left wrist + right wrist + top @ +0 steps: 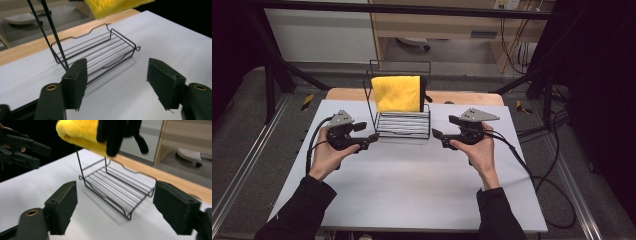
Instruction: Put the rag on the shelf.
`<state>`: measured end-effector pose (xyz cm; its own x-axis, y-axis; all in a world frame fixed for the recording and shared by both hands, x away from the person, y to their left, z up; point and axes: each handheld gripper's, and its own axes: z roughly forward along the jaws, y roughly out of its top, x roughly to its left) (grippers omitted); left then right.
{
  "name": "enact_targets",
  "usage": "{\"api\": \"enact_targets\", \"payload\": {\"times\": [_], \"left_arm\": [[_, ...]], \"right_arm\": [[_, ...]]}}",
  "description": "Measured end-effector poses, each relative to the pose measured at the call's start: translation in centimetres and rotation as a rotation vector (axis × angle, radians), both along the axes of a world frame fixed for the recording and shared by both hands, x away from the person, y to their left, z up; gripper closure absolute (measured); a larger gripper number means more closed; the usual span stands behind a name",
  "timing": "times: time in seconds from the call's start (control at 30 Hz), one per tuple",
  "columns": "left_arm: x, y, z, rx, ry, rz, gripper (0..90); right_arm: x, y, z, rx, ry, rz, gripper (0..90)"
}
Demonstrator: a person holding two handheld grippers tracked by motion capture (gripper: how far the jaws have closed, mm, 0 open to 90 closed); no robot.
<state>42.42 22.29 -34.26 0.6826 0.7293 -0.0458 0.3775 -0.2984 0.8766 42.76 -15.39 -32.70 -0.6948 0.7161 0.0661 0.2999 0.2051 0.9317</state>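
A black wire rack (403, 127) stands at the back middle of the white table (412, 185). A folded yellow towel (396, 93) hangs over the rack's top bar, with a black cloth (117, 132) hanging beside it. My left gripper (369, 132) is just left of the rack's base, jaws open and nothing between them. My right gripper (443, 126) is just right of the base, also open and holding nothing. In the left gripper view the open left gripper (117, 85) faces the rack's tray (100, 53) under the towel (112, 6). The right gripper (115, 205) frames the tray (117, 190), with the left gripper (43, 157) beyond.
A wooden tabletop edge (462, 97) shows behind the white sheet. Cables (537, 170) trail from the right gripper off the table's right side. Metal frame bars (277, 65) stand at the back corners, and a wooden cabinet (437, 25) is behind.
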Motion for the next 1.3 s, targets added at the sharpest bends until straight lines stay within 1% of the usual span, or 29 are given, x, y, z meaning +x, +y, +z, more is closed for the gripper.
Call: {"api": "enact_targets", "payload": {"times": [0.13, 0.17, 0.27, 0.37, 0.6, 0.67, 0.73, 0.87, 0.97, 1.13, 1.2, 1.3], "left_arm": [[-0.6, 0.4, -0.8, 0.014, 0.018, -0.016, 23.6], [-0.9, 0.6, -1.0, 0.025, 0.022, -0.022, 21.4], [-1.3, 1.0, -1.6, 0.048, 0.027, -0.021, 15.4], [-1.8, 1.5, -2.3, 0.053, 0.045, -0.015, 10.8], [-2.9, 2.9, -4.2, 0.060, 0.061, -0.008, 8.5], [-3.1, 3.3, -4.7, 0.061, 0.063, -0.007, 8.0], [-3.3, 3.6, -5.1, 0.066, 0.067, -0.007, 7.6], [-3.7, 4.3, -6.0, 0.076, 0.076, -0.002, 7.6], [-4.0, 4.7, -6.5, 0.084, 0.076, -0.002, 7.6], [-4.6, 5.5, -7.5, 0.105, 0.073, -0.001, 7.6], [-4.9, 5.9, -7.8, 0.104, 0.075, 0.004, 7.7], [-5.2, 6.5, -8.2, 0.105, 0.080, 0.014, 7.7]], "right_arm": [[-0.5, -1.4, -1.0, -0.003, 0.048, -0.005, 12.0], [-0.6, -1.7, -1.3, -0.012, 0.055, -0.004, 11.0], [-1.2, -2.7, -2.2, -0.004, 0.068, -0.014, 9.2], [-1.8, -3.6, -3.1, -0.003, 0.077, -0.021, 6.6], [-2.9, -5.0, -5.4, -0.012, 0.094, -0.016, 4.5], [-3.1, -5.4, -6.1, -0.018, 0.087, -0.015, 4.4], [-3.4, -5.8, -6.7, -0.013, 0.089, -0.016, 4.2], [-4.1, -6.6, -7.6, -0.013, 0.087, -0.018, 4.1], [-4.5, -7.3, -8.4, -0.006, 0.091, -0.030, 4.2], [-5.2, -8.5, -9.6, -0.007, 0.111, -0.045, 4.0], [-5.5, -9.0, -10.0, -0.014, 0.117, -0.050, 3.7], [-5.9, -9.8, -10.3, -0.008, 0.122, -0.064, 3.6]]}}
